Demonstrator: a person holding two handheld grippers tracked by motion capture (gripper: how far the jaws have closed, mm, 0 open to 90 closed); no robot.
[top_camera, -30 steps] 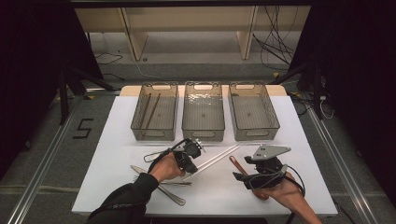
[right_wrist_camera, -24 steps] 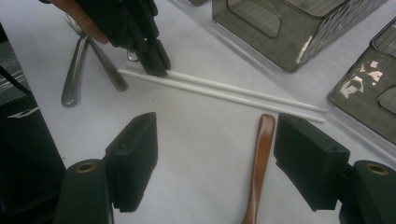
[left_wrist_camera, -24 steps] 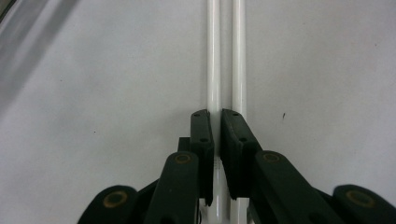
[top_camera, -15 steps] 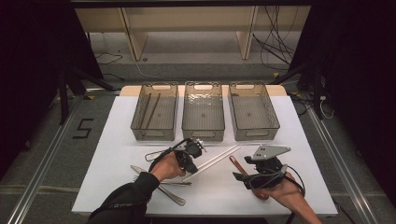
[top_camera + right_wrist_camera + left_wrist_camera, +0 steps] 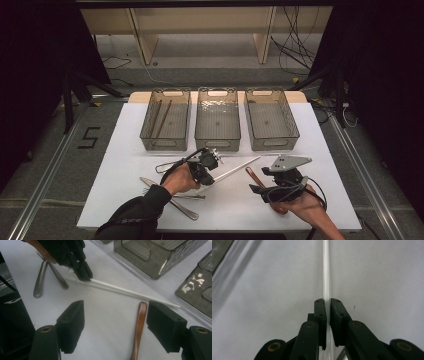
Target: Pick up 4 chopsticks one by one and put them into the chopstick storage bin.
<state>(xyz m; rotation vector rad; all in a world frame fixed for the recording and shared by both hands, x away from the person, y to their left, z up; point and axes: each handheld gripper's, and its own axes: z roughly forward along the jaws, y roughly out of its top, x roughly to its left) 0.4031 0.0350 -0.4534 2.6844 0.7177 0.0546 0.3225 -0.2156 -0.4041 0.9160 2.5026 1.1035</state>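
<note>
The white chopstick (image 5: 231,171) lies slanted on the counter (image 5: 125,145) in front of the middle bin (image 5: 217,120), and nothing has shifted in the last second: the left tongs (image 5: 327,307) stay clamped on its near end. The lift looks ready to start. The right tongs (image 5: 115,322) hover wide open over the brown wooden spoon (image 5: 138,325), empty.

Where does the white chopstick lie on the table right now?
In the high view the white chopstick lies slantwise on the white table, just before the middle basket, its near end clamped in the left gripper, the brown spoon to its right.
</note>
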